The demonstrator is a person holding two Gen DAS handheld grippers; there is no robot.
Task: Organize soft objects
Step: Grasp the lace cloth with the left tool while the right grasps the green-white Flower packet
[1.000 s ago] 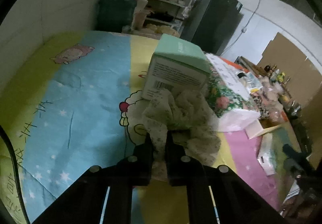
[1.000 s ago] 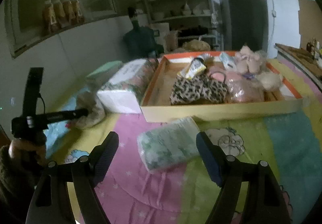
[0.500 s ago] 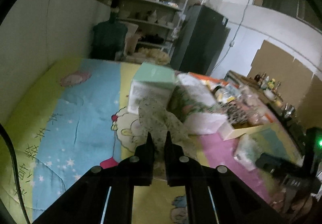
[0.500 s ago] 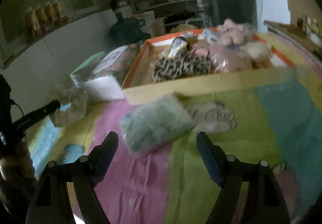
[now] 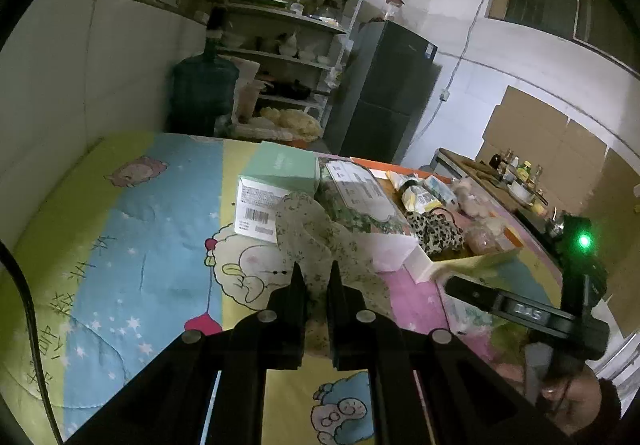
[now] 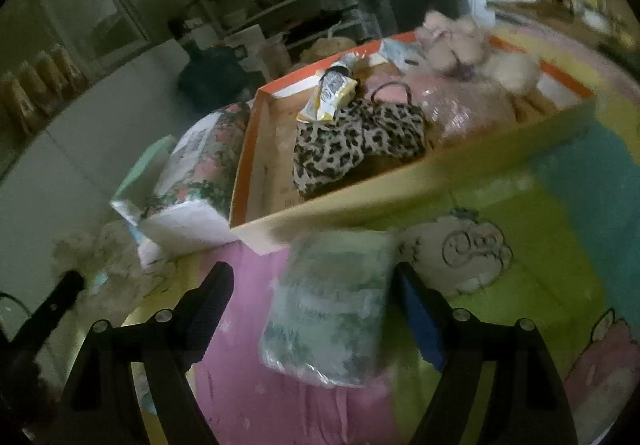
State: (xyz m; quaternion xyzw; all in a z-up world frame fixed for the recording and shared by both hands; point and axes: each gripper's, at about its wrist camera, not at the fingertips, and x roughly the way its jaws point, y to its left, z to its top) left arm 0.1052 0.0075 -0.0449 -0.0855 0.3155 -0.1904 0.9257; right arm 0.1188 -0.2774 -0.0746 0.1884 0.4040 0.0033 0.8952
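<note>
Between our left claw's (image 5: 316,279) 2 fingers sits a floral fabric scrunchie (image 5: 316,233), pinched tight and lifted off the cartoon-print mat (image 5: 120,245) that covers the surface. Just beyond it we see a mint-green box (image 5: 276,177) with a barcode label, and beside that a floral tissue pack (image 5: 356,201). Farther right lies the orange-rimmed cardboard tray (image 5: 472,261), which holds a leopard-print pouch (image 5: 434,231) and other soft items.

Our right claw (image 6: 312,289) is spread wide, its 2 fingers on either side of a pale green soft packet (image 6: 332,309) that lies on the mat; the blur keeps us from telling whether they touch it. Past the packet stands the tray (image 6: 400,185), with the leopard pouch (image 6: 352,141), a yellow-and-white sachet (image 6: 330,95) and plush pieces (image 6: 460,41) inside. Left of the tray rests the tissue pack (image 6: 200,165).
</note>
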